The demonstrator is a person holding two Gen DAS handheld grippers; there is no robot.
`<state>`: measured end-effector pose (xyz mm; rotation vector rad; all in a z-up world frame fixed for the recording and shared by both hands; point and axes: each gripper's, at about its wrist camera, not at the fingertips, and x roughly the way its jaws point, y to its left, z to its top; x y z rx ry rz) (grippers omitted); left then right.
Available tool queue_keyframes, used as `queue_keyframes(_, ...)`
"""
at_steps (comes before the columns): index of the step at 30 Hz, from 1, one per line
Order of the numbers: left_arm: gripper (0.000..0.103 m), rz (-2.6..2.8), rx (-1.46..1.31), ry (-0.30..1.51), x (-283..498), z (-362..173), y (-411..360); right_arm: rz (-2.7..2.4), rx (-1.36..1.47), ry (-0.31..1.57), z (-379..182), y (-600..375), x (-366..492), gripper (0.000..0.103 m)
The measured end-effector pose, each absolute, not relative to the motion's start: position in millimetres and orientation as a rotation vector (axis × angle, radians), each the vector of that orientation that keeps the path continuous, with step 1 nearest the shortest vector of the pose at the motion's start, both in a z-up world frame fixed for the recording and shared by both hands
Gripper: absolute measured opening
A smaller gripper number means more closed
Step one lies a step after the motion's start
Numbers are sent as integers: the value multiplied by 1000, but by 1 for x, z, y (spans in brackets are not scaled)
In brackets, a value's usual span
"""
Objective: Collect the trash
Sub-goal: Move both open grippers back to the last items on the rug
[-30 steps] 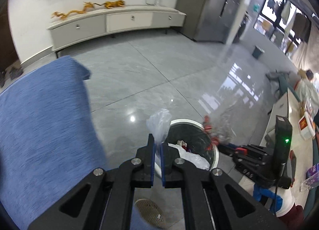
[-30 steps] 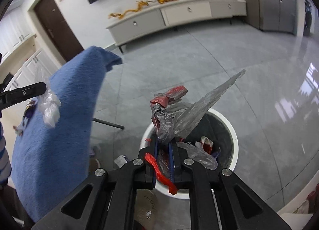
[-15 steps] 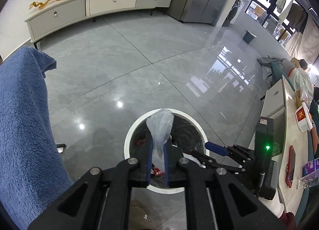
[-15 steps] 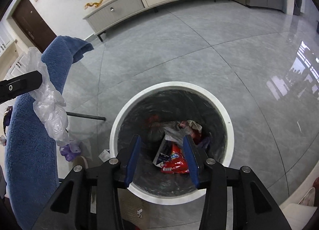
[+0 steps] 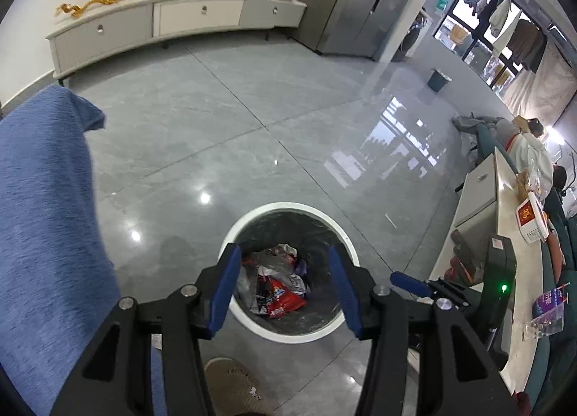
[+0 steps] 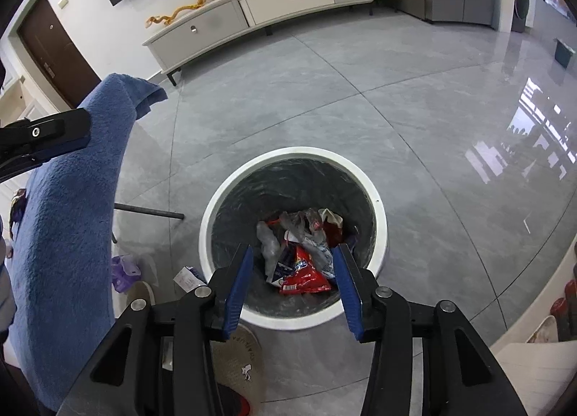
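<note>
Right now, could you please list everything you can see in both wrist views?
trash bin: one, white rim, dark liner, on the floor under both grippers
trash: several wrappers and bags, red, clear, white, inside the bin
blue towel: one, left of the bin
purple wrapper: one, on the floor beside the bin
TV cabinet: one, cream, far wall
slipper: one, beige, near edge
left gripper: open, empty
right gripper: open, empty

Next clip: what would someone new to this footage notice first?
The white-rimmed bin on the grey floor, low in both views, with a red wrapper and crumpled plastic at its bottom. Both blue-padded claws, left claw and right claw, hang open and empty over it. A blue towel fills the left edge.
</note>
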<state>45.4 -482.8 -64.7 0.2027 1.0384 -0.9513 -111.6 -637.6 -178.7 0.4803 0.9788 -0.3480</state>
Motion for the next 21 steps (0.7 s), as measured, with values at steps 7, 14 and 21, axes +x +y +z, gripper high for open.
queue_keyframes(7, 49, -867, 166, 949, 49, -26, -397, -295, 423, 907, -130, -610, -100, 46)
queue_keyframes(14, 50, -729, 143, 854, 53, -3, -273, -160, 330, 848, -76, -545, -72, 47)
queue_keyframes(21, 57, -490, 5, 851, 71, -21, -109, 8, 250, 853, -49, -456, -23, 47)
